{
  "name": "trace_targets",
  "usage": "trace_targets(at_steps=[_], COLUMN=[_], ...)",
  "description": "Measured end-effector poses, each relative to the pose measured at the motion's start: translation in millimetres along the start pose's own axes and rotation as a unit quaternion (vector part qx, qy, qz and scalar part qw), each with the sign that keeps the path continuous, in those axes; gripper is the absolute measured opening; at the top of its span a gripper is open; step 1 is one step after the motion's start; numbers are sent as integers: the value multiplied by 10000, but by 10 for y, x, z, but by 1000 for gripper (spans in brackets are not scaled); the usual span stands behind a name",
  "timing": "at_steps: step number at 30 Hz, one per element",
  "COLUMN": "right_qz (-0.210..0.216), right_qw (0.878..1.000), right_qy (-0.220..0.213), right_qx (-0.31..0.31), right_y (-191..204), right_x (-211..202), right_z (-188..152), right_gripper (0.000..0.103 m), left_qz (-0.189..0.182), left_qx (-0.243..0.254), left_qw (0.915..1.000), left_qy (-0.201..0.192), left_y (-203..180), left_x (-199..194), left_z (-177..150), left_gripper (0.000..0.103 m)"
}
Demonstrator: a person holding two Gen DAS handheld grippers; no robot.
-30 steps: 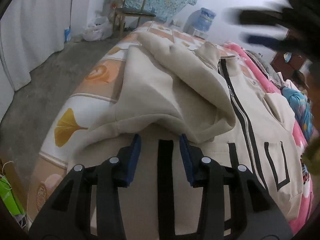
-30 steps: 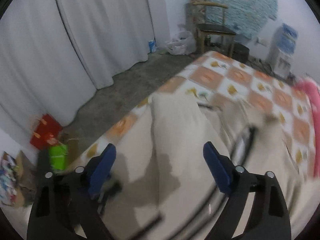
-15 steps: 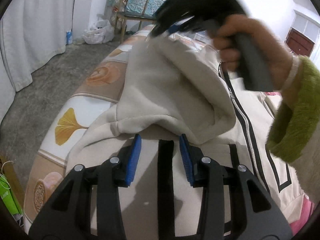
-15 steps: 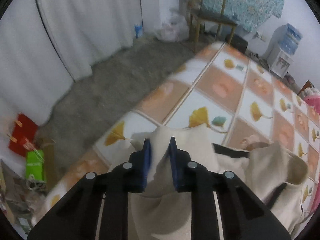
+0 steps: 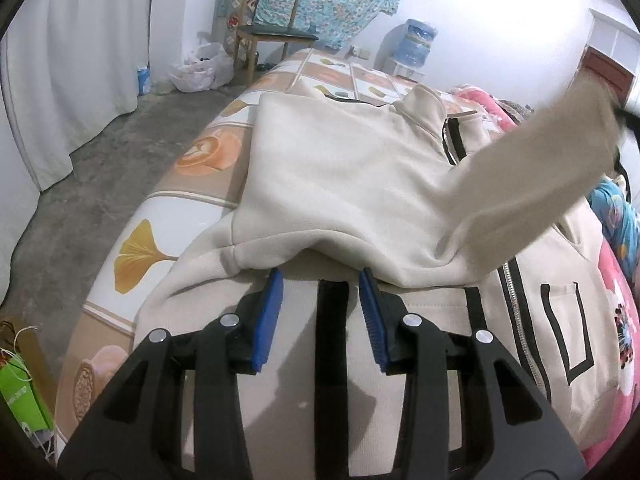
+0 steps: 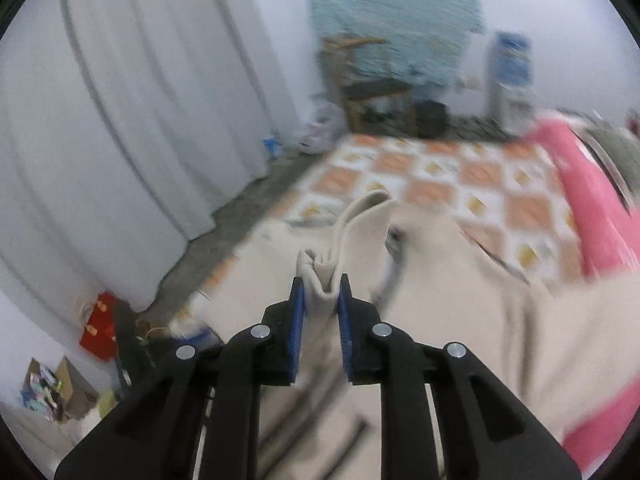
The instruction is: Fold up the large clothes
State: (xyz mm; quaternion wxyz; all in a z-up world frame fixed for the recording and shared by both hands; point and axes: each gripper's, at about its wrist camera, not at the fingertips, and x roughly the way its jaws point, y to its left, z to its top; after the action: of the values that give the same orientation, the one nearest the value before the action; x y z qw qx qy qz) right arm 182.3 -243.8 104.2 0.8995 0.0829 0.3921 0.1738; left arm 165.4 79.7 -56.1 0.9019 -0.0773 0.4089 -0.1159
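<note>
A cream zip jacket [image 5: 340, 184] with black trim lies spread on the bed. My left gripper [image 5: 320, 280] rests low over its lower body, jaws apart, a black stripe of the jacket showing between the blue pads [image 5: 268, 320]; a fold of cloth lies at the tips. The jacket's sleeve [image 5: 532, 184] is lifted and stretched to the right, blurred. In the right wrist view my right gripper [image 6: 322, 286] is shut on the bunched sleeve end [image 6: 360, 220], held above the jacket [image 6: 460, 300].
The bed carries an orange-and-white leaf-patterned sheet [image 5: 192, 152] and a pink floral blanket [image 5: 616, 280] along the right. Bare concrete floor [image 5: 100, 168] and white curtains lie left. A wooden chair [image 5: 272, 28], a water dispenser [image 5: 416, 44] and a green bag [image 5: 20, 400] stand around.
The right gripper went from wide open to shut on the sleeve end, then carried it up and across to the right over the jacket. The left gripper stayed put.
</note>
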Motion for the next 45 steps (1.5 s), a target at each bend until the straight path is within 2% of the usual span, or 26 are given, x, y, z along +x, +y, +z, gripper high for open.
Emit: trace_targets(at_steps=[2, 5, 9, 10, 17, 22, 25, 28, 32, 35, 36, 38, 41, 45], right_qz=[-293, -484, -357, -310, 268, 132, -87, -17, -237, -562, -747, -822, -670, -165], right_qw=[9987, 9922, 9802, 9778, 9575, 9468, 9455, 9438, 9510, 9582, 9593, 9595, 9680, 9865], right_qy=[159, 308, 440, 475, 908, 1275, 1485, 1701, 1908, 2045, 2131, 2213, 1988, 1463], right_qx=[397, 1103, 1899, 2016, 2726, 2951, 2896, 2833, 2422, 1921, 1696, 1535, 1377, 715], right_y=[-307, -712, -1037, -1077, -1344, -1504, -1551, -1539, -1390, -1274, -1219, -1141, -943, -223], right_x=[-128, -257, -322, -305, 58, 399, 582, 721, 849, 907, 930, 927, 818, 760], right_z=[-317, -697, -1016, -1067, -1155, -1071, -1028, -1005, -903, -851, -831, -761, -481, 222], right_gripper=[24, 30, 47, 47, 48, 48, 48, 48, 47, 24, 10, 6, 5, 5], left_qz=[40, 82, 157, 174, 296, 299, 297, 294, 346, 381, 395, 399, 282, 125], left_qx=[25, 42, 81, 86, 147, 144, 145, 123, 121, 151, 165, 171, 74, 95], left_qw=[10000, 10000, 9998, 9998, 9995, 9994, 9995, 9995, 9993, 9992, 9991, 9990, 9996, 9999], left_qy=[-1, 7, 12, 12, 11, 9, 12, 39, 58, 13, 10, 56, 44, 15], left_y=[-4, -11, -36, -45, -81, -78, -80, -86, -99, -114, -123, -123, -70, -10], left_x=[6, 9, 11, 13, 19, 20, 21, 31, 39, 40, 40, 39, -22, -132], left_z=[1, 3, 3, 0, -4, -3, -4, 1, 5, -9, -12, -10, -7, -70], left_gripper=[38, 38, 38, 38, 38, 38, 38, 38, 38, 38, 38, 38, 38, 38])
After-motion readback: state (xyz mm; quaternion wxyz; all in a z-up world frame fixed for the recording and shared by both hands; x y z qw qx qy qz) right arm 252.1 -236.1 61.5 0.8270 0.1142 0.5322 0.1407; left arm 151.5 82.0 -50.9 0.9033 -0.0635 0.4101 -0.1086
